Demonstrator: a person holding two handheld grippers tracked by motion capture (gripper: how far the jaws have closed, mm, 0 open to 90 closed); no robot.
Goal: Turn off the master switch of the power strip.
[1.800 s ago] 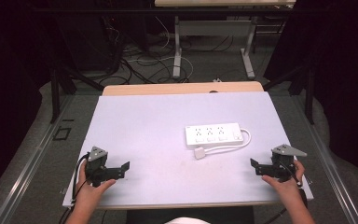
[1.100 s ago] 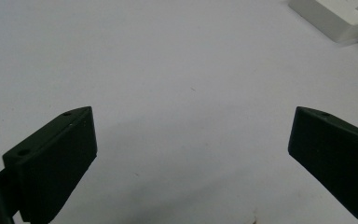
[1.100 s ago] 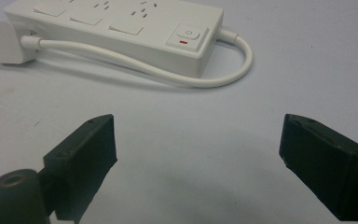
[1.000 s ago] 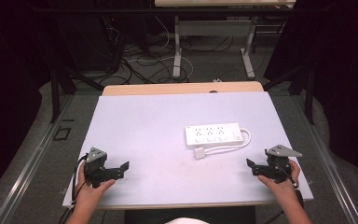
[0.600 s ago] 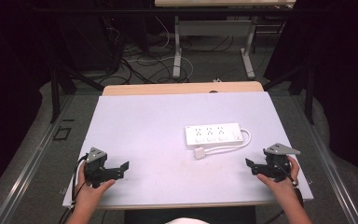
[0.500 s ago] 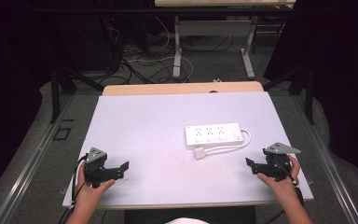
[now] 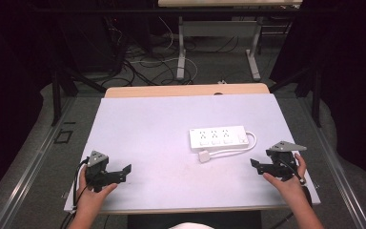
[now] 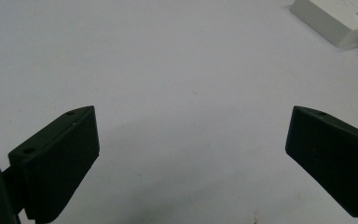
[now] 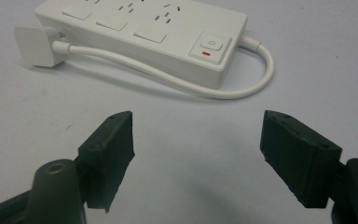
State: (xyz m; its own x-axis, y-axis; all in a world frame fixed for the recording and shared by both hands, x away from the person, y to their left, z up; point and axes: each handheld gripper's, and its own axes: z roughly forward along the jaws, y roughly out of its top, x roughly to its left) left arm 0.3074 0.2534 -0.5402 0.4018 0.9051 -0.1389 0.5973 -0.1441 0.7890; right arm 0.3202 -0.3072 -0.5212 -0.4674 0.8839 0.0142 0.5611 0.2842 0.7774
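Jaws, high view: both pairs of black jaws stand wide apart and hold nothing. The left gripper (image 7: 124, 171) lies low over the near-left part of the pale lilac rectangular tabletop (image 7: 162, 129), well apart from the white oblong plastic power strip (image 7: 218, 137) and to that strip's near-left; the person's left hand (image 7: 91, 190) grasps it from the near edge. The right gripper (image 7: 256, 164) sits to the strip's near-right, closer to it than the left one is, held by the right hand (image 7: 286, 179). The strip itself lies flat, right of the table's middle, its long side running across the table. A white cable (image 7: 240, 148) leaves the strip's right end, loops round and runs back along its near side to a white square plug (image 7: 204, 156) lying just beside the strip's near-left corner. Beyond the strip, past the table's far edge, lie grey floor, tangled dark cables (image 7: 143, 62) and the white legs of another table (image 7: 182, 57).

Left gripper view: the two jaws spread wide over bare tabletop — one corner of the power strip (image 8: 335, 18) shows at the upper right, well beyond the jaw tips.

Right gripper view: the jaws are spread wide, nothing between them. The power strip (image 9: 168, 32) lies just ahead of the tips, its sockets and flat covers upward, a square switch button (image 9: 210, 45) with a small red mark at its right end. The cable (image 9: 242, 88) curves nearest the jaws — the plug (image 9: 35, 44) rests on the table against the strip's left end.
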